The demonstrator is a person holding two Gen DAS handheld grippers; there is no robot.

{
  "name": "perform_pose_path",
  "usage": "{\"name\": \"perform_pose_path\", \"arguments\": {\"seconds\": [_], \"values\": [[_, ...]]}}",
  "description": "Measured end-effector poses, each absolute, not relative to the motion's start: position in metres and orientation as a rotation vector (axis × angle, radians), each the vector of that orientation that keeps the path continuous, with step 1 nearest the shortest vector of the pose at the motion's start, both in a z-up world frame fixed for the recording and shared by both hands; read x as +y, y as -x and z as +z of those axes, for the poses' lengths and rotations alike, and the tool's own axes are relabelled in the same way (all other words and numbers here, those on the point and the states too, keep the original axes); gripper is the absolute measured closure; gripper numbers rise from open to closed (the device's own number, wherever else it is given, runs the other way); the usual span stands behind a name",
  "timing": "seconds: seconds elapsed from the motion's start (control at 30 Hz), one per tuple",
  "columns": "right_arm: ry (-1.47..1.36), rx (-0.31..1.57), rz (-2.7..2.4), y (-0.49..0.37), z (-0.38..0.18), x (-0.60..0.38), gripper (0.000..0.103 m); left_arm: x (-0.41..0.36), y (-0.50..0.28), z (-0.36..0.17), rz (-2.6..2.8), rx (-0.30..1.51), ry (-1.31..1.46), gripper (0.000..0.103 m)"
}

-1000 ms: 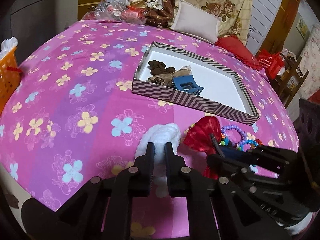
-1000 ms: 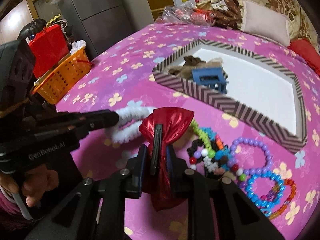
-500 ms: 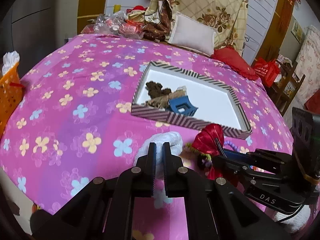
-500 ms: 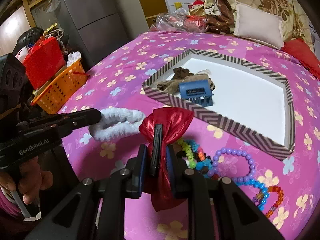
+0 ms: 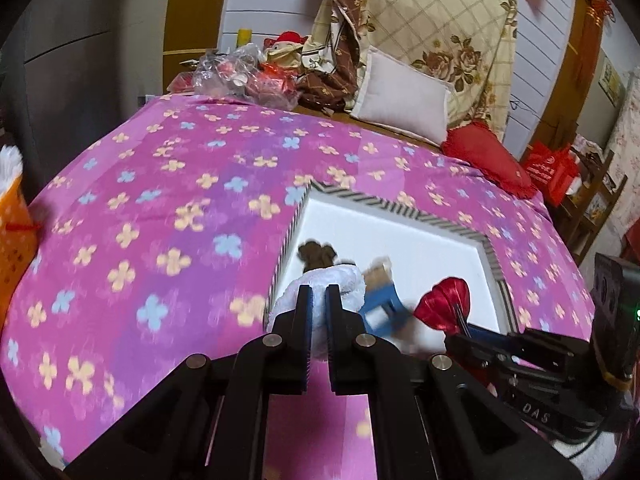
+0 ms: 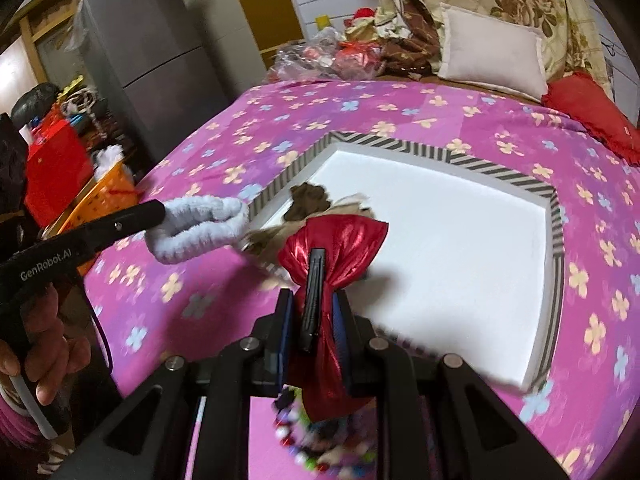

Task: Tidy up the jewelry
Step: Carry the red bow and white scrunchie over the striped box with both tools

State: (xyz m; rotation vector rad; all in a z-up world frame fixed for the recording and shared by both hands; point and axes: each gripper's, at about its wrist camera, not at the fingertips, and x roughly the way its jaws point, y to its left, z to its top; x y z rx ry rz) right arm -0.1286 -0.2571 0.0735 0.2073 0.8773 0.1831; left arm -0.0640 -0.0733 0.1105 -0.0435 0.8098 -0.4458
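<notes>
Two pieces are in the air at once now, where a moment ago both were barely off the bedspread (image 5: 168,208). The left gripper (image 5: 318,294) has its fingers closed narrow on the fluffy white scrunchie (image 6: 200,226), and it has carried that loop up from the bed to the near left corner of the striped tray (image 6: 556,216), so that the scrunchie hangs over the rim just beside the brown hair tie (image 6: 310,196) already lying inside. The right gripper (image 6: 312,308) has its fingers pinched on the red satin bow (image 6: 340,240) (its black clip stands upright between them), and the bow has risen too, from the bedspread by the beads to a spot above the tray's near edge.

Both views are smeared with motion, so I judge the hands are mid-swing rather than settled. The blue claw clip (image 5: 380,306) sits in the tray near the left gripper's load; from the right wrist view the bow hides it. The bead bracelets (image 6: 312,444) are left behind on the bed, showing only as a blur under the right gripper.

For the sorting, that means two more items look about ready to be let go into the tray, with the bracelets yet to be fetched. The white floor of the tray beyond the bow has plenty of room.
</notes>
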Motion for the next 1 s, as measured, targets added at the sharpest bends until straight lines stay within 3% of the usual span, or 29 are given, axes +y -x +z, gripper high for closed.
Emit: {"name": "perform_pose_path", "arguments": {"seconds": [0.6, 1.0], "values": [[-0.263, 0.971, 0.114, -0.019, 0.039, -0.294, 0.083, -0.136, -0.053, 0.074, -0.384, 0.838, -0.041, 0.096], [-0.301, 1.043, 0.118, -0.068, 0.01, -0.3, 0.082, -0.152, -0.066, 0.057, -0.415, 0.875, -0.049, 0.095]]}}
